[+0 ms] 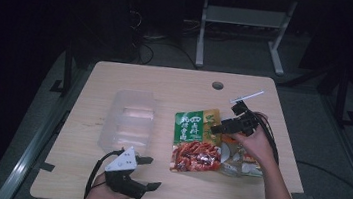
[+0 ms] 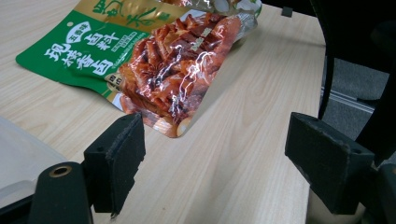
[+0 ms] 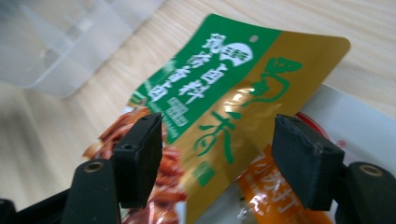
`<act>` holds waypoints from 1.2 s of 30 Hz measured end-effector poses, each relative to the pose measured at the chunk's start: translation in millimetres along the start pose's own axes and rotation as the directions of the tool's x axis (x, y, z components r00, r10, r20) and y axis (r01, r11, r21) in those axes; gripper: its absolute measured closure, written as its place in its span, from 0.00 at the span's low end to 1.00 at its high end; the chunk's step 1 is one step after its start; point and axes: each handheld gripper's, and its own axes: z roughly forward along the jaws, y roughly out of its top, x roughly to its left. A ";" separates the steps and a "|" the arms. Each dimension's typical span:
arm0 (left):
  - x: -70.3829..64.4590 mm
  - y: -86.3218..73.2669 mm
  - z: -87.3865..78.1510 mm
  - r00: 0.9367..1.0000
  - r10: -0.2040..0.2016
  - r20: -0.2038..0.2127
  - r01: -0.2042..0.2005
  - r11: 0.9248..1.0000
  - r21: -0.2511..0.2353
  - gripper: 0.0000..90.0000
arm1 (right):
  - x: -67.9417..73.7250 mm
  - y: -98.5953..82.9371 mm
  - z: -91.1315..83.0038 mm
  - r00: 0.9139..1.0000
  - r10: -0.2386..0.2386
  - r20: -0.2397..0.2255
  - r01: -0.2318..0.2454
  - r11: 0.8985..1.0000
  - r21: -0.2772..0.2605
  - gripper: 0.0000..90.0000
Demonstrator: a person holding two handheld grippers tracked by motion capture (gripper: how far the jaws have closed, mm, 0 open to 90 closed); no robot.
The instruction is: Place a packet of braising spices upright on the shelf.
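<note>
Green sauce packet [image 3: 224, 93] lay mid-table beneath our right gripper [image 1: 222, 128], jaws wide and empty; we judged it should descend squarely over the packet's upper edge before closing.

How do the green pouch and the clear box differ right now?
The green pouch is flat, glossy and printed; the clear box is a plain see-through tub with raised walls. The right gripper hovers open over the pouch; the box has the left gripper open nearby. Both lie on the table.
</note>
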 end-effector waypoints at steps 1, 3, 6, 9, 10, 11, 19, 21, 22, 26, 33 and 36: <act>0.1 -0.1 -0.2 1.000 -0.001 0.000 0.001 1.000 -0.001 0.22 | -3.1 1.0 2.7 1.000 0.011 -0.001 -0.011 1.000 0.003 0.37; -0.4 0.1 -0.3 1.000 0.003 0.003 -0.003 1.000 -0.001 0.22 | -8.4 3.1 7.2 0.999 0.043 -0.005 -0.043 0.999 0.018 0.37; -1.5 1.4 -0.4 1.000 0.006 0.001 -0.006 1.000 0.000 0.22 | -14.5 5.0 9.9 0.997 0.070 0.018 -0.071 0.997 0.023 0.37; -2.0 1.2 0.9 1.000 0.000 0.006 0.000 1.000 -0.003 0.22 | -18.8 6.0 14.9 0.994 0.100 0.031 -0.102 0.994 0.039 0.39; -2.0 1.2 0.9 1.000 0.000 0.006 0.000 1.000 -0.003 0.22 | -18.8 6.0 14.9 0.994 0.100 0.031 -0.102 0.994 0.039 0.39; -2.5 1.4 1.0 1.000 0.003 0.006 -0.003 1.000 -0.003 0.22 | -20.0 6.8 17.7 0.994 0.103 0.038 -0.105 0.993 0.048 0.42; -3.5 1.3 5.0 1.000 0.011 0.019 -0.011 1.000 0.015 0.22 | -25.7 5.4 28.9 0.992 0.127 0.028 -0.129 0.987 0.099 0.59; -3.2 1.5 5.3 1.000 0.012 0.020 -0.013 1.000 0.019 0.22 | -25.1 5.6 30.6 0.990 0.133 0.038 -0.137 0.984 0.111 0.69; -3.1 1.6 5.2 1.000 0.013 0.019 -0.013 1.000 0.019 0.22 | -26.2 4.9 32.3 0.989 0.147 0.017 -0.148 0.982 0.121 0.77; -1.3 1.6 5.1 1.000 -0.002 0.015 0.002 1.000 0.017 0.22 | -26.1 4.0 31.7 0.987 0.163 -0.013 -0.160 0.981 0.109 0.91; -0.9 3.5 7.7 1.000 -0.005 0.004 0.005 1.000 0.012 0.22 | -18.4 3.4 22.2 0.990 0.132 -0.055 -0.128 0.989 0.072 1.00; -0.8 6.2 9.8 1.000 -0.014 0.005 0.014 1.000 0.012 0.24 | -10.6 3.4 13.5 0.993 0.094 -0.077 -0.093 0.995 0.026 1.00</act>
